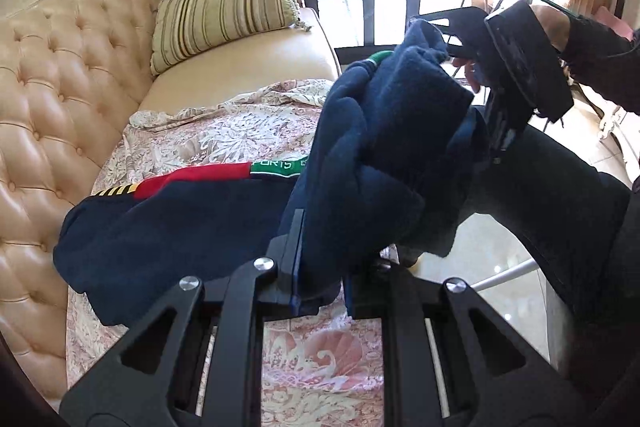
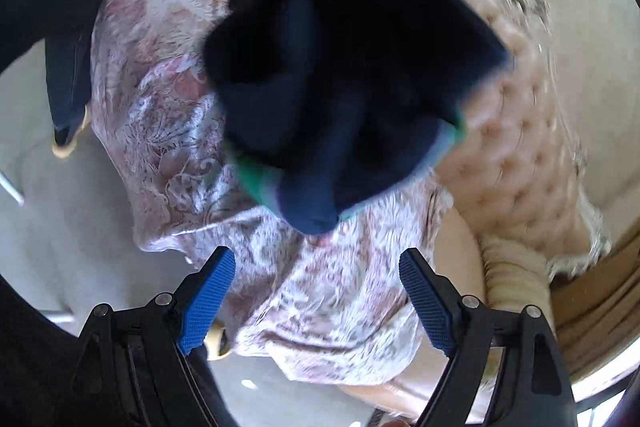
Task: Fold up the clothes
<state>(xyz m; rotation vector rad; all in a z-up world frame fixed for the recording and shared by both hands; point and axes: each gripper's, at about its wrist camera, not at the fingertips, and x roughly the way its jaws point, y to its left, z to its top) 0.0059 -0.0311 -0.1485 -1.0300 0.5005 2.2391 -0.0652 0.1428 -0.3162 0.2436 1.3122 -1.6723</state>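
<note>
The navy sweatshirt (image 1: 224, 227) hung bunched from the left gripper (image 1: 320, 287), whose narrow jaws pinched its fabric, the rest trailing along the sofa's patterned throw (image 1: 224, 131). The right gripper (image 2: 316, 299), jaws wide and empty, hovered just short of the garment's dangling end. Behind the throw stood the tufted sofa back (image 1: 60, 95) and a striped cushion (image 1: 224, 11).

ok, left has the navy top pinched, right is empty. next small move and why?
Probably bring the right gripper forward onto the hanging tip of the navy top and close. Its jaws stand open with nothing between them, while the left gripper holds the bunched fabric up off the patterned cover; a second grip lets it be spread.
</note>
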